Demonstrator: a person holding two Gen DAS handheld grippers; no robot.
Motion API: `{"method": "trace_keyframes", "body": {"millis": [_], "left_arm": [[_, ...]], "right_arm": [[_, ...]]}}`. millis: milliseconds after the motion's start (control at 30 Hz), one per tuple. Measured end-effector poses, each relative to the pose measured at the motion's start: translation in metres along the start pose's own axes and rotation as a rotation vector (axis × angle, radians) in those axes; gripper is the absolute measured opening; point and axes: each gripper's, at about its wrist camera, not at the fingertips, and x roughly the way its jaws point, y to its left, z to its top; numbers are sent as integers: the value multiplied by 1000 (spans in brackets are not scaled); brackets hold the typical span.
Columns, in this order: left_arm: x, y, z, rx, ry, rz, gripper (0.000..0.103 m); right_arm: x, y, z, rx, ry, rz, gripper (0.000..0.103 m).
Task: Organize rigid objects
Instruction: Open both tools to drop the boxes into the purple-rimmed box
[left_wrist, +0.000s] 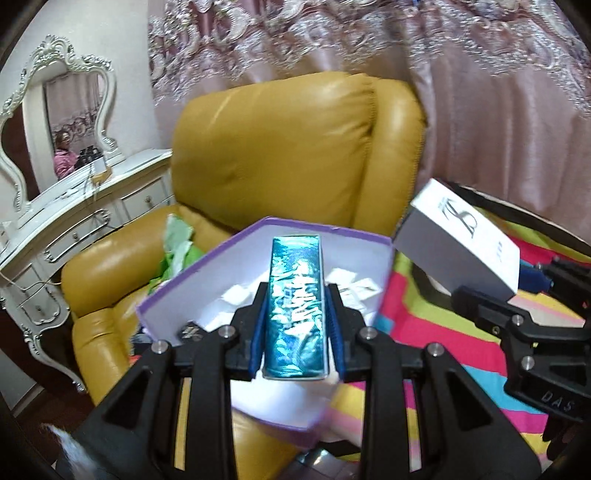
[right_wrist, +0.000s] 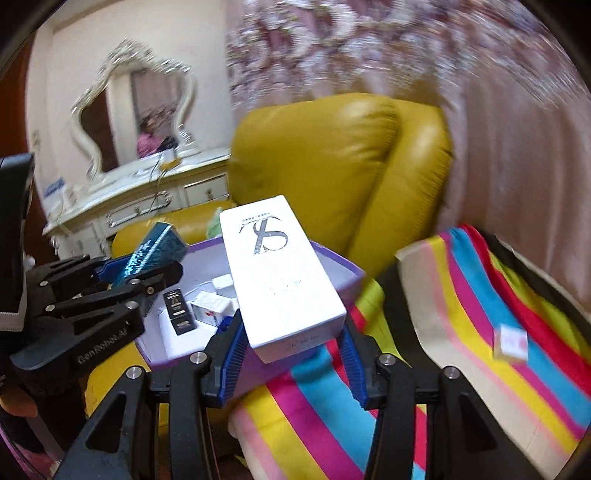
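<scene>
My left gripper (left_wrist: 297, 291) is shut on a shiny teal box (left_wrist: 297, 306) and holds it over an open purple storage box (left_wrist: 207, 273) with white inside walls. My right gripper (right_wrist: 291, 317) is shut on a white box with a silver logo (right_wrist: 280, 273), held above the purple box's right edge (right_wrist: 347, 269). The white box also shows at the right of the left wrist view (left_wrist: 458, 236). The teal box and left gripper show at the left of the right wrist view (right_wrist: 155, 251). Small white boxes (right_wrist: 214, 306) and a black box (right_wrist: 179, 310) lie inside the purple box.
The purple box sits against a mustard leather armchair (left_wrist: 280, 147). A striped multicoloured cloth (right_wrist: 480, 332) with a small pink-and-white item (right_wrist: 511, 341) on it lies to the right. A white dressing table with mirror (left_wrist: 74, 192) stands left. Pink curtains hang behind. Green paper (left_wrist: 177, 243) lies on the chair.
</scene>
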Motion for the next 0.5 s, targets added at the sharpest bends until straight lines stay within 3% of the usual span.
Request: {"method": "trace_keyframes", "body": {"millis": [267,400,500], "left_arm": [[16,38,0,-40,21,58,33],[22,43,1,-50,36,87,34],[24,48,3,-57,44,137,48]], "right_arm": [[27,35,26,-64,23,31,48],[54,36,33,-35,97,85,49],[62,36,39,-2,105,83,52]]}}
